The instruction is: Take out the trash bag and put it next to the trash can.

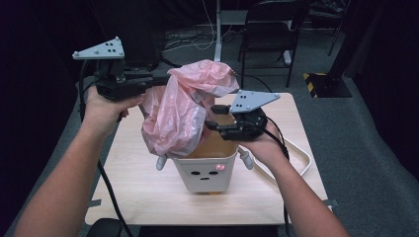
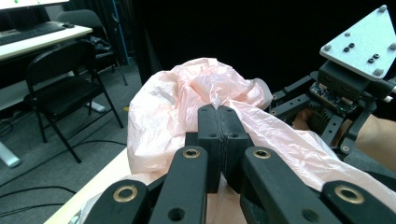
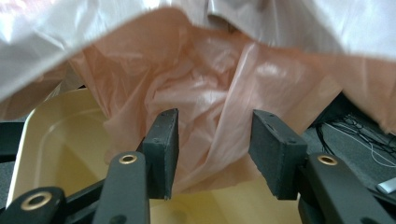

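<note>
A pink plastic bag [image 1: 183, 106] hangs crumpled above a small cream bin [image 1: 205, 173] with a face on its front. My left gripper [image 1: 163, 80] is shut on the bag's upper edge and holds it up; in the left gripper view the jaws pinch the film [image 2: 205, 88] at their tips [image 2: 218, 112]. My right gripper [image 1: 211, 124] is open at the bin's right rim, level with the bag. In the right gripper view its jaws stand apart [image 3: 212, 140] with a fold of the bag [image 3: 205, 102] between them, above the bin's yellow inside [image 3: 56, 149].
The bin stands mid-table on a light wooden tabletop [image 1: 138, 187]. A white cable [image 1: 301, 153] loops at the table's right side. A black folding chair [image 1: 272, 29] and a white stand pole [image 1: 217, 29] are behind the table.
</note>
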